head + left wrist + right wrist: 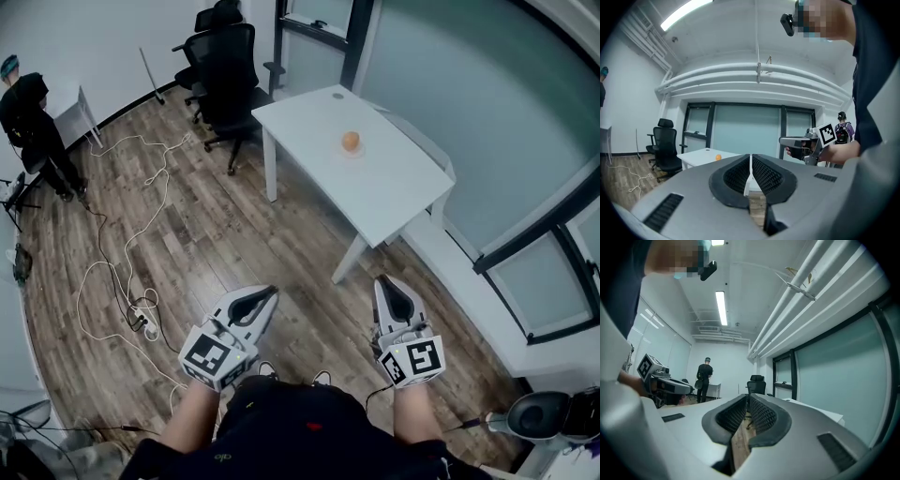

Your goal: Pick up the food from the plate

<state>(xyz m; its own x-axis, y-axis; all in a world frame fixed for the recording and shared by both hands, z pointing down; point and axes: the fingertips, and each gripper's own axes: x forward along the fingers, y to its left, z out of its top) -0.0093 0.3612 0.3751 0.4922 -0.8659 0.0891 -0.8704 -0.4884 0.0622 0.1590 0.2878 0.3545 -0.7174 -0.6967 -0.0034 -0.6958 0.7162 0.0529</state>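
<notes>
Atop left gripper (265, 292) and right gripper (385, 281) sit square markers (208, 356).

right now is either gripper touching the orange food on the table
Apart. The head view shows the left gripper and right gripper over the floor, well short of the table where the food sits.

The food (350, 141) on the plate (353, 153) — orange, round — is too far off to identify.

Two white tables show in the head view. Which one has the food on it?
The large table by the glass wall: the orange food sits near its middle. The small table beside the standing person at far left shows none.
</notes>
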